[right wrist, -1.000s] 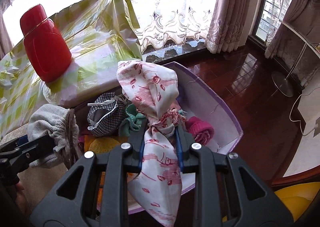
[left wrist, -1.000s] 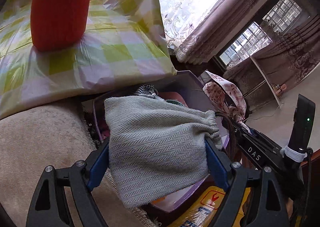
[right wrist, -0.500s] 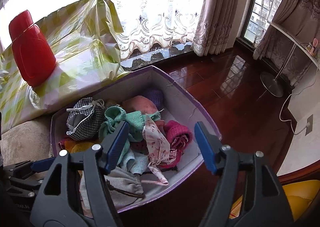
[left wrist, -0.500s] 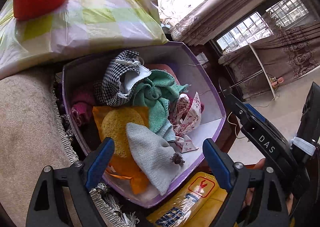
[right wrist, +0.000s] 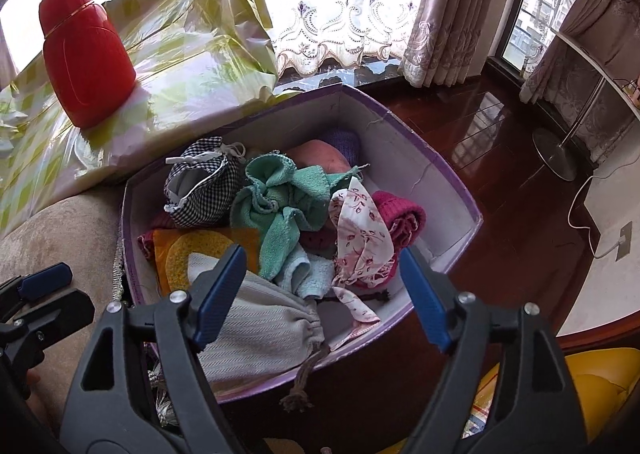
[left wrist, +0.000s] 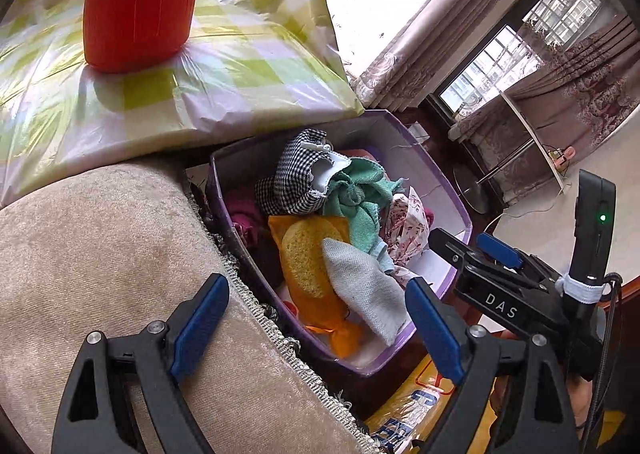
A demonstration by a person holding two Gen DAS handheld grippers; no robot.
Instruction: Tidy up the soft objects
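Note:
A purple box (left wrist: 452,190) (right wrist: 440,174) holds soft items. In it lie a grey herringbone drawstring pouch (left wrist: 364,286) (right wrist: 260,330), a floral cloth (left wrist: 408,218) (right wrist: 360,230), a checked pouch (left wrist: 292,182) (right wrist: 200,190), a green towel (left wrist: 360,194) (right wrist: 280,198), a yellow sponge on orange cloth (left wrist: 304,254) and a magenta knit (right wrist: 404,214). My left gripper (left wrist: 316,290) hovers open over the box's near-left edge with nothing in it. Above the box's near side, my right gripper (right wrist: 322,258) is opening its jaws, with nothing between them.
A red bottle (left wrist: 136,2) (right wrist: 86,54) stands on a yellow-green checked plastic-wrapped bundle (left wrist: 240,54) behind the box. A beige cushion (left wrist: 100,254) lies to the box's left. Dark wood floor (right wrist: 500,174) and a lamp base (right wrist: 556,158) are to the right, and a yellow package (left wrist: 408,414) sits below.
The left gripper let go of the grey pouch and the right one let go of the floral cloth. Both items now lie in the box. Both grippers have opened wide.

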